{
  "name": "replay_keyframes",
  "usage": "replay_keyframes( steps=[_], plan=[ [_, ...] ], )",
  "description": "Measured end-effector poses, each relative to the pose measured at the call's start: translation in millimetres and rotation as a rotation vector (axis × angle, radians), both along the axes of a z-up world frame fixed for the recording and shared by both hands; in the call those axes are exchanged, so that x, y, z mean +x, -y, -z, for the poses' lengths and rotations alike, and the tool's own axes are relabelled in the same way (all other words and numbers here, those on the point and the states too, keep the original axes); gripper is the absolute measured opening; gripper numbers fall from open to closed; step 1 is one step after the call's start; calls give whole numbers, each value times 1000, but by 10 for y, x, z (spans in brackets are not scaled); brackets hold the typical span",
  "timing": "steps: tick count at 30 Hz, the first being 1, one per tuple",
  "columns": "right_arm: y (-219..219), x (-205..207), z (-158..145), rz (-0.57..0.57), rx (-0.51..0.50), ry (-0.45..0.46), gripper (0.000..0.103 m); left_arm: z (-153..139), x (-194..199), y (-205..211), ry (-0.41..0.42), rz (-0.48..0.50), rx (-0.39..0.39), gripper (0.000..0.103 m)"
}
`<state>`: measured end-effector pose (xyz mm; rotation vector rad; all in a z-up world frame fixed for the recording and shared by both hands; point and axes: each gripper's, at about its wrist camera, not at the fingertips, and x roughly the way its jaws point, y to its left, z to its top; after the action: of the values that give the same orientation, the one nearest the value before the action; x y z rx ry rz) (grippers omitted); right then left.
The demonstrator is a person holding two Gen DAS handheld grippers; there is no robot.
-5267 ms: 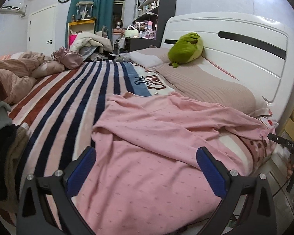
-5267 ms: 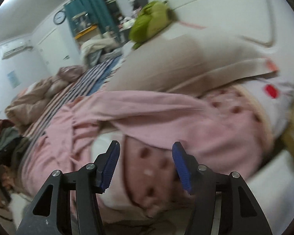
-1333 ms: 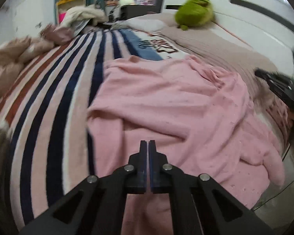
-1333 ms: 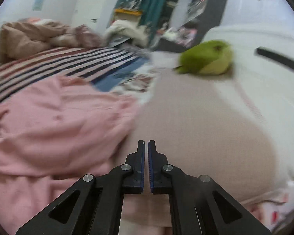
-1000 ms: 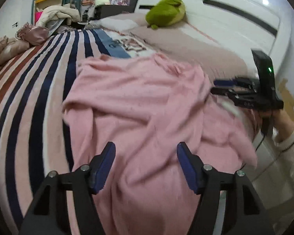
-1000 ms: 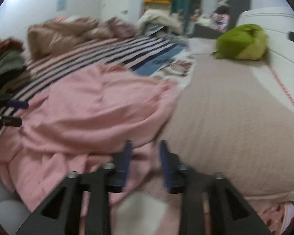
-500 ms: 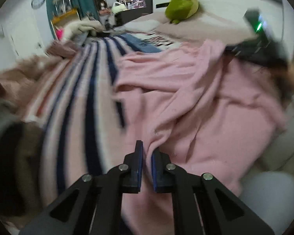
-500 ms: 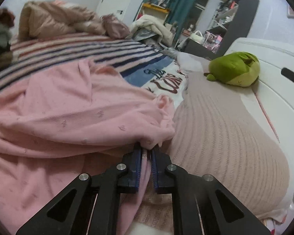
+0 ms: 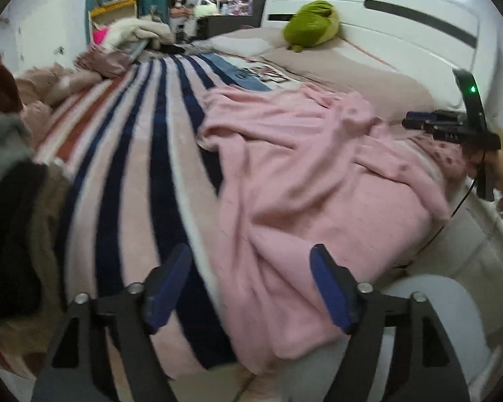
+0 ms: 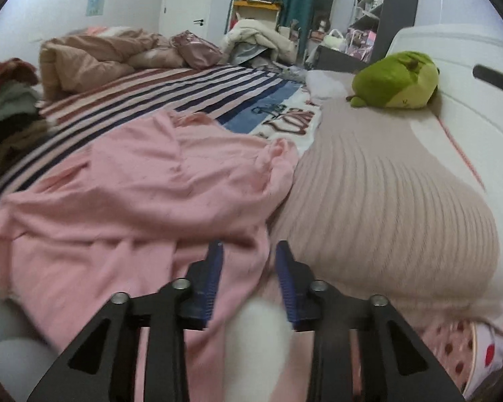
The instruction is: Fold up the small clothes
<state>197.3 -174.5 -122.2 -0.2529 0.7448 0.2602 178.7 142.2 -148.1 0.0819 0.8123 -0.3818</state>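
A pink garment (image 9: 318, 174) lies rumpled and spread over the striped bed, its near edge hanging over the bed's side. It also shows in the right wrist view (image 10: 144, 194). My left gripper (image 9: 251, 278) is open and empty, just above the garment's near hem. My right gripper (image 10: 248, 268) is open and empty, at the garment's edge beside the beige pillow; it also shows from the side in the left wrist view (image 9: 452, 124).
A beige ribbed pillow (image 10: 385, 201) with a green plush toy (image 10: 395, 80) lies by the white headboard (image 9: 402, 26). A pile of dark and grey clothes (image 9: 10, 201) sits at the left. A crumpled brown duvet (image 10: 94, 57) lies at the far side.
Both grippers were shut on the pink garment half a second ago; both are now open and have let it go. The garment lies flatter on the bed.
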Motion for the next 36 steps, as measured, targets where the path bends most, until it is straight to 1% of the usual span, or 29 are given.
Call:
replay_keyframes(
  steps=[1,3,5,7,10,12,14,16,20,22,23,24,25,27,29,30,31,32,33,34,35,36],
  plan=[
    [65,-121,14,-15,44,-30,43,54,-42,-9,-19,-1,-11,77],
    [183,-300,70,-30,136,-92,58,162,-87,-9,-58,-13,-29,77],
    [303,-465,171,-43,231,-163,64,273,-147,-63,-93,-27,-64,77],
    [417,-619,311,-50,325,-221,66,372,-183,-85,-124,-45,-104,77],
    [509,-780,545,-72,438,-297,66,463,-218,-83,-137,-64,-162,77],
    [550,-847,666,-77,509,-319,67,491,-198,-102,-142,-74,-206,77],
    [604,-878,747,-51,570,-311,67,503,-174,-133,-148,-99,-258,76],
    [604,-912,755,-28,587,-293,66,491,-161,-136,-152,-109,-288,76],
    [530,-995,758,27,517,-303,66,460,-189,-185,-164,-87,-367,74],
    [535,-1043,833,41,508,-340,66,479,-222,-210,-192,-47,-409,74],
    [549,-1044,883,44,511,-362,66,506,-220,-198,-220,-16,-427,79],
    [555,-1041,967,47,518,-395,66,543,-218,-175,-247,16,-447,81],
    [553,-1018,1023,47,525,-415,66,562,-211,-146,-252,25,-452,83],
    [504,-953,1131,23,558,-445,68,574,-190,-66,-247,7,-422,84],
    [394,-898,1195,-16,593,-454,68,538,-175,-17,-231,-15,-415,84],
    [332,-874,1198,-30,595,-446,65,526,-159,-9,-231,-33,-414,84],
    [257,-850,1187,-44,595,-436,63,511,-140,20,-231,-57,-405,80],
    [203,-834,1167,-51,594,-431,58,486,-123,54,-225,-75,-387,64],
    [138,-817,1134,-53,580,-428,57,477,-116,64,-221,-81,-376,53],
    [94,-815,1124,-52,553,-429,55,469,-97,96,-222,-87,-371,33],
    [57,-819,1115,-52,528,-429,46,483,-80,104,-228,-84,-383,21],
    [48,-833,1109,-48,503,-425,30,501,-54,104,-239,-79,-408,18]
  ],
)
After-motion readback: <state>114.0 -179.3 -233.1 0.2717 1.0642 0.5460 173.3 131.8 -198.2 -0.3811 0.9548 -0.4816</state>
